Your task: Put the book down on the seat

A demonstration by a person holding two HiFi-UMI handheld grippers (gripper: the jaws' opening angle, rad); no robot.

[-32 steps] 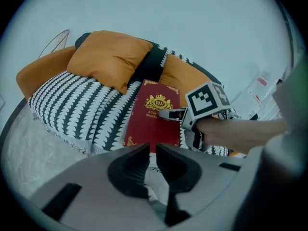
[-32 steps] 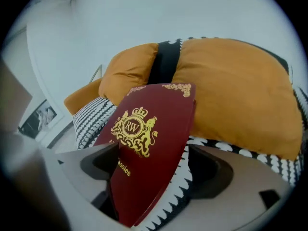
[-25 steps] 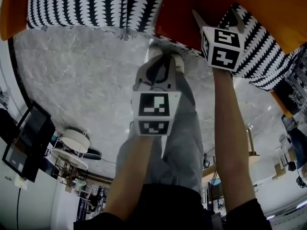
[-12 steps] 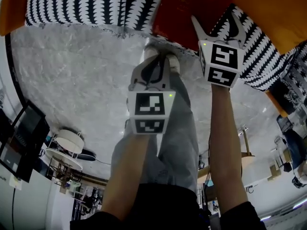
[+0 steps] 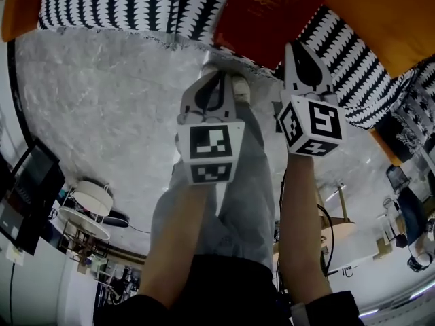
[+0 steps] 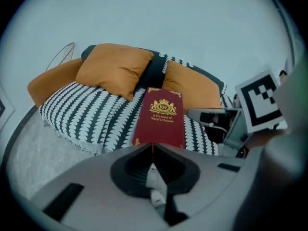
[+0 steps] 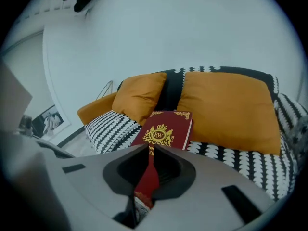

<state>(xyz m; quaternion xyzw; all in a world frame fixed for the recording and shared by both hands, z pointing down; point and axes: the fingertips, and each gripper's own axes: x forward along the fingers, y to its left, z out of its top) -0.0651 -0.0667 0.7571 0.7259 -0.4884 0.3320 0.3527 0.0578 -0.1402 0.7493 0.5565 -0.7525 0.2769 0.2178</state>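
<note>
Both pairs of jaws closed, empty: right gripper (image 7: 150, 149) just shut, off the book (image 7: 167, 129); left gripper (image 6: 152, 146) unchanged.

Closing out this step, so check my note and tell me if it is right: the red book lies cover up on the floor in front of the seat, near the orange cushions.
Not right. The red book lies cover up on the black-and-white seat itself, not on the floor in front of it, and it is near the orange cushions. The left gripper view shows it plainly.
</note>
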